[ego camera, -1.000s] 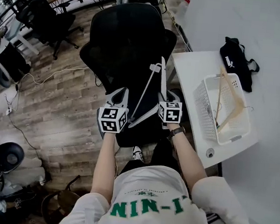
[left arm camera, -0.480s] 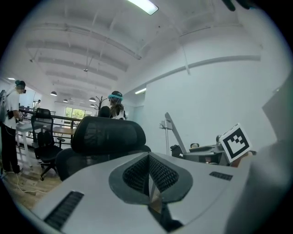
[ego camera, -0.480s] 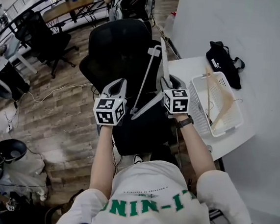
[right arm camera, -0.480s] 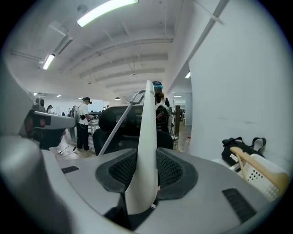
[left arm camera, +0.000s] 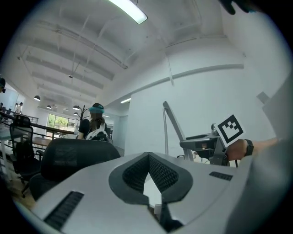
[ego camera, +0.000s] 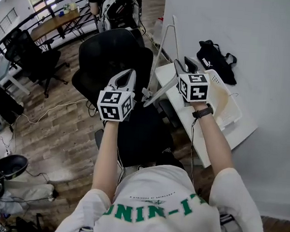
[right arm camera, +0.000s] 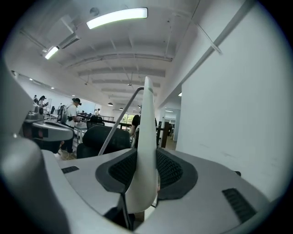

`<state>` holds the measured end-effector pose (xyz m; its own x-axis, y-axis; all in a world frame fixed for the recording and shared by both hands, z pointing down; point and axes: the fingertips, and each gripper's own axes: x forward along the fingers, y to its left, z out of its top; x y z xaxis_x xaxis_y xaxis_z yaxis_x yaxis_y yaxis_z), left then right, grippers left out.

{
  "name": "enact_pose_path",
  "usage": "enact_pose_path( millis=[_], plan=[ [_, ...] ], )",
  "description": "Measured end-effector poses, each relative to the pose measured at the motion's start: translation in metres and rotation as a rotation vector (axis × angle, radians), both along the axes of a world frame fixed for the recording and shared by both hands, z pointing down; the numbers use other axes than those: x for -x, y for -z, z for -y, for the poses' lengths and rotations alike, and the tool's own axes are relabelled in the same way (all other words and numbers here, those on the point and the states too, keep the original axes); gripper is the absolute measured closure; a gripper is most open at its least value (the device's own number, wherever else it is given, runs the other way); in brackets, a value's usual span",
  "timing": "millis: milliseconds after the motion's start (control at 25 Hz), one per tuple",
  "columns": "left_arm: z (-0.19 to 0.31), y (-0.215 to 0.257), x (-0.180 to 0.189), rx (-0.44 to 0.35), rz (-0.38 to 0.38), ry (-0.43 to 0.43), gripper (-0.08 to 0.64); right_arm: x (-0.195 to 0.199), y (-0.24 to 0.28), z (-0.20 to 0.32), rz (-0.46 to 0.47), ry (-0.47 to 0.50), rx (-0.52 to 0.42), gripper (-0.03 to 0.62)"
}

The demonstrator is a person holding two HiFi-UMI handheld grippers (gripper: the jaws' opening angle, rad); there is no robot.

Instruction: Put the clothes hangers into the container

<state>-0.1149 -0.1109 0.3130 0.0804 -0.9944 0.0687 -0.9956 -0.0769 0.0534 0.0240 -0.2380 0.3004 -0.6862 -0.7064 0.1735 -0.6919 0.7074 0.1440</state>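
Observation:
A white plastic hanger [ego camera: 166, 42] stands tilted in the air over the table's near corner, with my right gripper [ego camera: 185, 66] shut on its lower arm. The right gripper view shows that hanger [right arm camera: 145, 132] pinched between the pads of the right gripper [right arm camera: 146, 159]. My left gripper [ego camera: 130, 74] hovers a little to the left of the hanger's low end, shut with nothing in it [left arm camera: 149, 157]. The white slotted basket [ego camera: 237, 112] sits on the table just beyond my right hand. A wooden hanger [ego camera: 221, 104] lies inside it.
A black office chair [ego camera: 115, 59] stands under and behind my grippers. A black bag [ego camera: 215, 57] lies on the white table [ego camera: 246, 130] behind the basket, against the wall. More chairs, desks and cables fill the wooden floor at left; people stand far back.
Both grippers have risen from just above the chair seat. The right one has lifted the white hanger up and toward the table and basket. The left gripper stays beside it, empty.

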Motion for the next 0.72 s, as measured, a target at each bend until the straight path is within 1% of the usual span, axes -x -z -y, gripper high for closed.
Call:
enact_pose_path(
  millis=[120, 240, 440, 560, 720],
  plan=[
    [0.021, 0.005, -0.026, -0.017, 0.0, -0.055, 0.555, -0.028, 0.023, 0.013, 0.015, -0.031, -0.03, 0.442],
    [0.046, 0.003, -0.062, -0.029, 0.009, -0.117, 0.555, -0.069, 0.038, 0.029, 0.012, -0.076, -0.07, 0.442],
    [0.083, 0.007, -0.12, -0.047, 0.008, -0.234, 0.555, -0.14, 0.059, 0.052, -0.022, -0.186, -0.121, 0.442],
    [0.102, 0.009, -0.155, -0.053, 0.004, -0.306, 0.555, -0.184, 0.064, 0.066, -0.046, -0.255, -0.133, 0.442],
    [0.127, 0.018, -0.194, -0.062, -0.009, -0.394, 0.555, -0.233, 0.068, 0.08, -0.107, -0.335, -0.136, 0.442]
  ],
)
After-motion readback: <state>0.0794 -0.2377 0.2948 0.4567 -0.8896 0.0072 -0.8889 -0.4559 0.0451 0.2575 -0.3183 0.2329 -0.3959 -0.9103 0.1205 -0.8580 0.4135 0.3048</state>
